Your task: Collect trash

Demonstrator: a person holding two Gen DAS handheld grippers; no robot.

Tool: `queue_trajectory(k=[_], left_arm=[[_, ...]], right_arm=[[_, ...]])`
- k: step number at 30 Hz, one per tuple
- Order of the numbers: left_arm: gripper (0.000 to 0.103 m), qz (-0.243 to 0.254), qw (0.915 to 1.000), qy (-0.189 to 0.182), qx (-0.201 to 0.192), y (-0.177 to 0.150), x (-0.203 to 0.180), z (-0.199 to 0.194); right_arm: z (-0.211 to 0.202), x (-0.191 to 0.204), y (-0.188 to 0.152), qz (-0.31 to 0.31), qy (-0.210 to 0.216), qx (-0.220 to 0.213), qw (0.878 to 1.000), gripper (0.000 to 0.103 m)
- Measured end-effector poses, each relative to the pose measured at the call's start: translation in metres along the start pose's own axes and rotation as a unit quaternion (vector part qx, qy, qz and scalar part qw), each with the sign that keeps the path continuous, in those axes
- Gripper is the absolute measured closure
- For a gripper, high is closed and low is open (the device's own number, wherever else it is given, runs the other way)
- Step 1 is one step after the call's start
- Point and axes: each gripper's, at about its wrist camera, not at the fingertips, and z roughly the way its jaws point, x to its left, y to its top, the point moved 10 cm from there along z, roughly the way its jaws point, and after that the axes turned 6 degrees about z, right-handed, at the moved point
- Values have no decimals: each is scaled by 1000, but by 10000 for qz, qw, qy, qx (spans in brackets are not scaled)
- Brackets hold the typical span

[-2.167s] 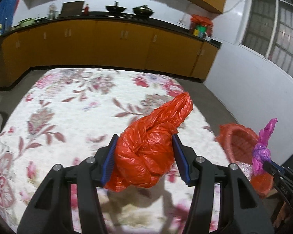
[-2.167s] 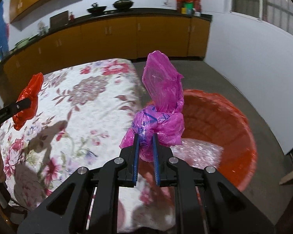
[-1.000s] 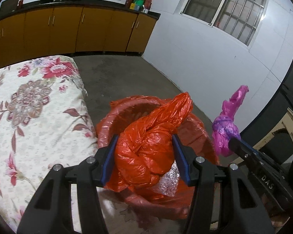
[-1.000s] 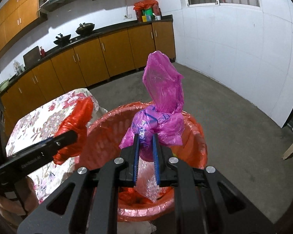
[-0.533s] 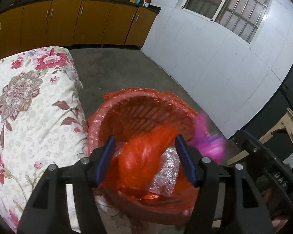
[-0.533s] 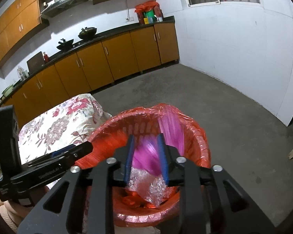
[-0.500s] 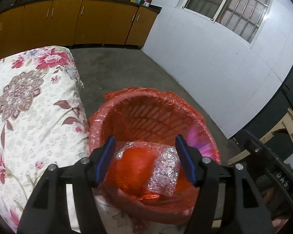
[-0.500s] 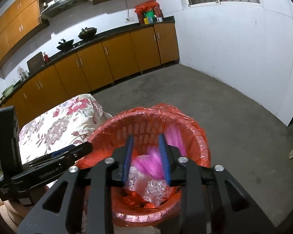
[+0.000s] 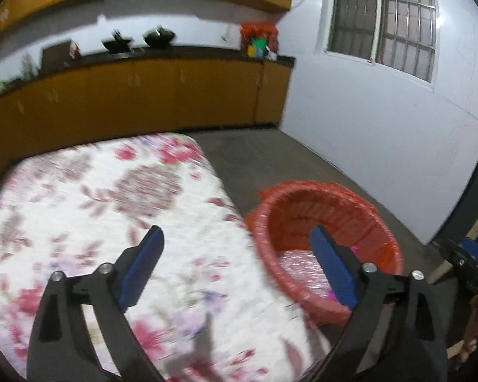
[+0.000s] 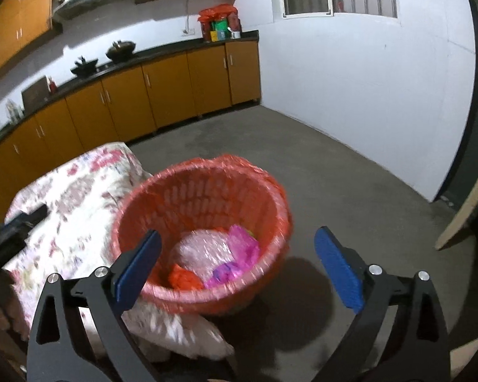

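1. Trash: pink bag (image 10: 239,248) & orange bag (image 10: 184,278) lie in red basket (image 10: 207,178) w/ clear bubble wrap (image 10: 200,251); basket sits on concrete floor (image 10: 334,172), touching edge of floral-cloth table (image 9: 95,197).
2. Left gripper (image 9: 235,267): fingers spread wide, holding nothing, over table edge/basket.
3. Right gripper (image 10: 237,267): fingers spread wide, holding nothing, above basket.
4. Room: orange cabinets (image 10: 175,89) w/ dark counter, woks (image 10: 121,47), white walls, barred window (image 9: 382,22). Views partly blurred.

Floral mattress (image 9: 95,197); orange cabinets (image 10: 175,89)
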Motion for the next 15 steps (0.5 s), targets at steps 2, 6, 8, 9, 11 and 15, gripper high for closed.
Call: queue_trajectory(k=[2, 6, 8, 9, 11, 15], left_arm=[[7, 43, 9996, 229, -150, 1, 9, -17], [4, 62, 9969, 666, -406, -1, 24, -53], [4, 45, 9958, 796, -457, -5, 31, -67], [4, 36, 9953, 845, -470, -7, 32, -71], [4, 16, 9942, 949, -504, -10, 35, -81], [4, 5, 9914, 1157, -611, -15, 40, -102]], right_arm=[[-7, 5, -10, -91, -17, 80, 9999, 7], [-22, 21, -26, -217, 152, 182, 9995, 7], [-30, 32, -32, -210, 323, 228, 9990, 7], [-34, 35, -34, -208, 374, 228, 9988, 7], [-43, 43, -36, -255, 442, 158, 9986, 7], [-62, 56, -31, -422, 419, -186, 9981, 7]])
